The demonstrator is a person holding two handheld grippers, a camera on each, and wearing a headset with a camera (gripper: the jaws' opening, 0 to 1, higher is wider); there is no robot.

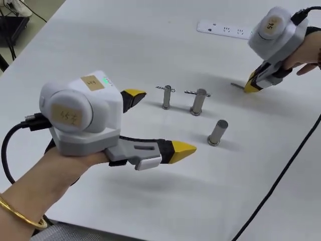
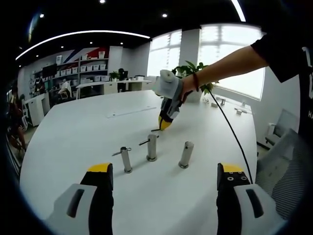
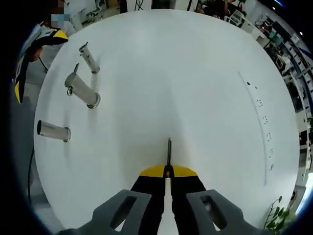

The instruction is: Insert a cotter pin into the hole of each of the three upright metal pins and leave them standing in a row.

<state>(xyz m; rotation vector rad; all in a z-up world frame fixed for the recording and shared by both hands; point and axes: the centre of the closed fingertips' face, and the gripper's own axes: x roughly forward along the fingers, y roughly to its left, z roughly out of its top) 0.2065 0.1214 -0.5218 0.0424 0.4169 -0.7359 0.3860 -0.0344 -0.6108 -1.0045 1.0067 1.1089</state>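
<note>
Cotter pins (image 1: 165, 89) cross the tops of two upright metal pins (image 1: 166, 98) on the white table (image 1: 125, 45). A third metal pin (image 1: 217, 133) stands plain near them. The right gripper (image 3: 167, 171) is clenched on a loose cotter pin (image 3: 168, 149) at the tabletop. The left gripper (image 2: 165, 169) hovers with its jaws spread.

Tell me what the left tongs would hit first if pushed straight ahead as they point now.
The open left tongs aim roughly between the middle pin and the bare pin, so one of those two likely comes first. Which one is hard to judge, since depth is unclear.
</note>
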